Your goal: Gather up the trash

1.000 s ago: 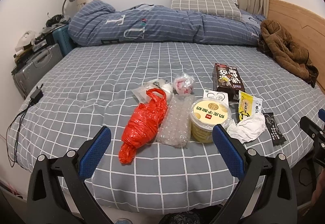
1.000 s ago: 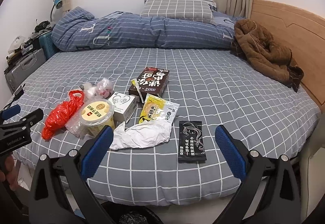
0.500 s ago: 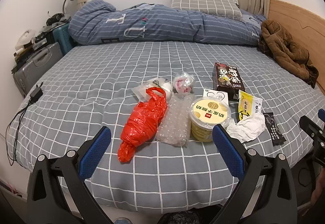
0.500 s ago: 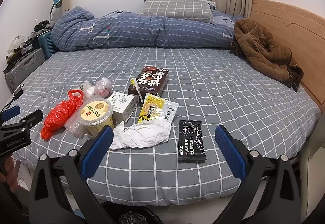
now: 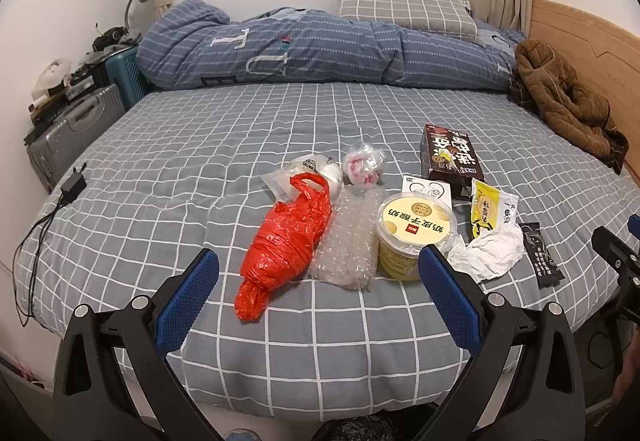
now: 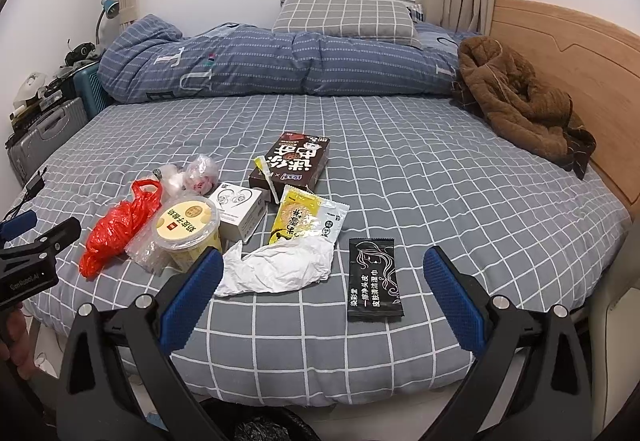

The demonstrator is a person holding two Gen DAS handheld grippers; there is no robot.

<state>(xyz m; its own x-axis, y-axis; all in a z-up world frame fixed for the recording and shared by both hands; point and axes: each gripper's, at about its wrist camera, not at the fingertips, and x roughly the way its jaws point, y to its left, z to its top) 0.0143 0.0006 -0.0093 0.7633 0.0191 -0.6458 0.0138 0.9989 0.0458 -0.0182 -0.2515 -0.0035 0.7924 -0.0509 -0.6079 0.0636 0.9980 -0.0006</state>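
Observation:
Trash lies on the grey checked bed (image 5: 200, 169): a red plastic bag (image 5: 286, 245), bubble wrap (image 5: 350, 241), a yellow tub (image 5: 414, 233), crumpled white paper (image 6: 280, 267), a yellow snack packet (image 6: 304, 219), a black sachet (image 6: 374, 281), a white box (image 6: 240, 211), a dark brown box (image 6: 294, 161) and small clear bags (image 5: 364, 165). My left gripper (image 5: 316, 297) is open and empty, just short of the red bag and bubble wrap. My right gripper (image 6: 320, 297) is open and empty before the white paper and black sachet.
A folded blue duvet (image 6: 260, 61) and a pillow (image 6: 344, 19) lie at the back. A brown coat (image 6: 516, 101) lies by the wooden headboard (image 6: 580, 73). Suitcases (image 5: 72, 125) stand left of the bed. A charger and cable (image 5: 72, 185) lie at the left edge. A dark bag shows below (image 6: 264, 425).
Both views have crept slightly towards the bed; the trash sits a little nearer. Both grippers stay open and empty.

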